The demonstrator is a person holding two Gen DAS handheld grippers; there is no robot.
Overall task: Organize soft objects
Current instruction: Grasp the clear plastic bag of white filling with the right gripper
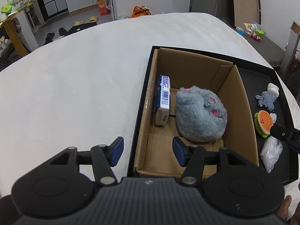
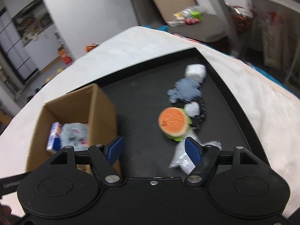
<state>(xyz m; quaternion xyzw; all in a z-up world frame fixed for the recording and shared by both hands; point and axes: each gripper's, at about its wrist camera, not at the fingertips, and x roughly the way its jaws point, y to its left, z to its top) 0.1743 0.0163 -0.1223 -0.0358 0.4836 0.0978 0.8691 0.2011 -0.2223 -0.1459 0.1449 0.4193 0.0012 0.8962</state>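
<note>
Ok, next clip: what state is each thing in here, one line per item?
left gripper: open, empty, over the box's near edge
right gripper: open, empty, above the tray
cardboard box: open-topped, standing in the tray
grey plush toy: inside the box
blue tissue pack: inside the box, on edge against its left wall
burger toy: on the tray, outside the box
clear plastic bag: on the tray, crumpled
black tray: on the white cloth
</note>
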